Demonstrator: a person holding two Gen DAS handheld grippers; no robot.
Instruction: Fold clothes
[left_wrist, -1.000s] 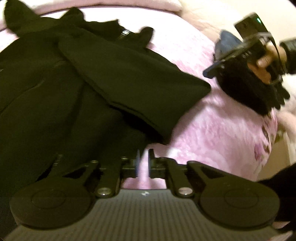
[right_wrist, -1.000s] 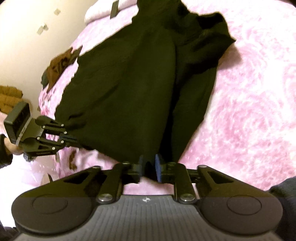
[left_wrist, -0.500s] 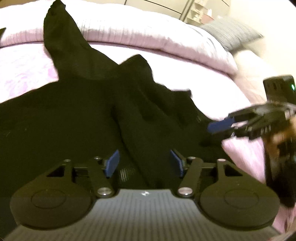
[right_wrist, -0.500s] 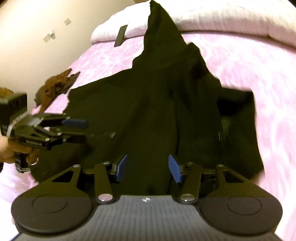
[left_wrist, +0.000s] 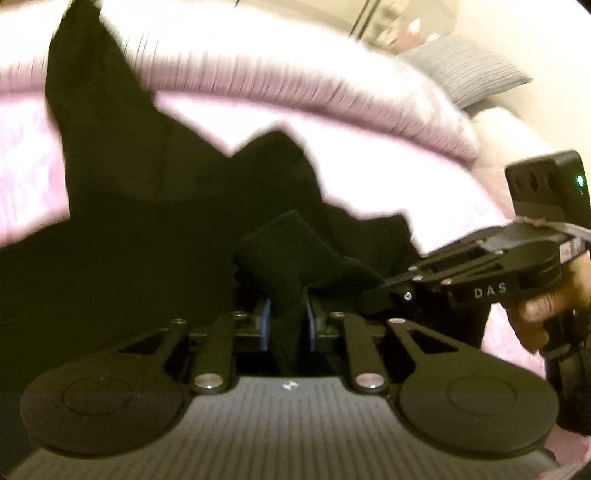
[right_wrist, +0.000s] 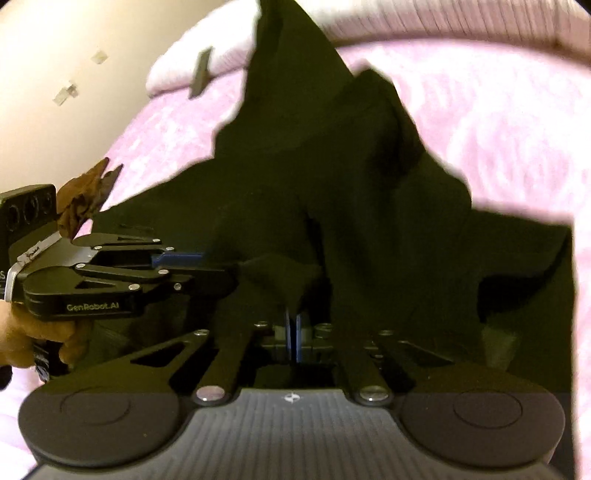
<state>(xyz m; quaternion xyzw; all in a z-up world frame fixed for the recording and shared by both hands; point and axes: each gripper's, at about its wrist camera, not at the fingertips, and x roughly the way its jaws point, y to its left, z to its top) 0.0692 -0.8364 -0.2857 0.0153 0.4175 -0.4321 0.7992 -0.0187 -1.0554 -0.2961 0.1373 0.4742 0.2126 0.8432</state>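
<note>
The pink bed (right_wrist: 498, 122) carried the black garment (left_wrist: 147, 236), spread across it with one sleeve reaching toward the pillows (left_wrist: 295, 92). The left tongs (left_wrist: 286, 325) were clenched on a bunched fold near its close edge; the right tongs (right_wrist: 293, 332) pinched a thinner fold just beside. With grips so near together, lifting would likely let the loose sides sag and crumple, or the thin pinch could slip. Only the right view showed a brown cloth (right_wrist: 85, 192) at the bed's edge; only the left showed a grey cushion (left_wrist: 476, 74).
</note>
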